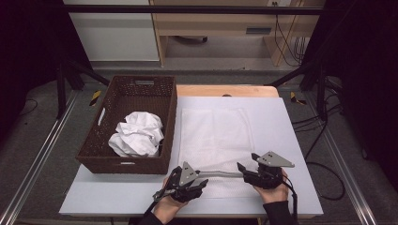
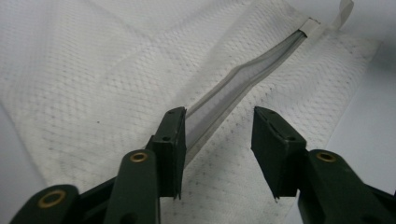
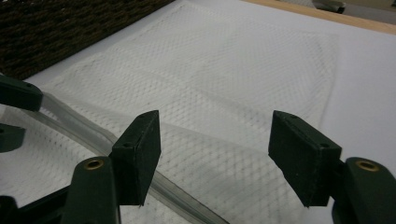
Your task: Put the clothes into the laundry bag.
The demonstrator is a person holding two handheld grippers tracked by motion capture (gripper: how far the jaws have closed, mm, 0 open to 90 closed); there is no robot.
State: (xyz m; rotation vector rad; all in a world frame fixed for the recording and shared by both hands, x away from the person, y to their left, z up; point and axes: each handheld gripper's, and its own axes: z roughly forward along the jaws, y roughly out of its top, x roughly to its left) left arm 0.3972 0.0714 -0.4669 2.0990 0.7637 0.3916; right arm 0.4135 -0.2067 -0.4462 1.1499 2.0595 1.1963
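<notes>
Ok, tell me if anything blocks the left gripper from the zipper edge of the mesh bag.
Nothing visible does. The left gripper sits right at the zipper edge of the mesh bag, jaws apart with the strip between them.

The right tool (image 3: 212,158) looks across a white mesh bag (image 3: 224,84) lying flat on the pale counter (image 3: 369,93). Its two black jaws stand wide apart, with nothing pressed between them. A grey zipper strip (image 3: 84,135) runs along the near edge of the bag, passing just beside the left-hand jaw and under it. At the left edge, the jaws of the left tool (image 3: 11,114) sit at the strip. A dark woven basket (image 3: 70,28) fills the upper left corner, beside the bag. The counter's wooden edge (image 3: 327,16) shows at the top right.
</notes>
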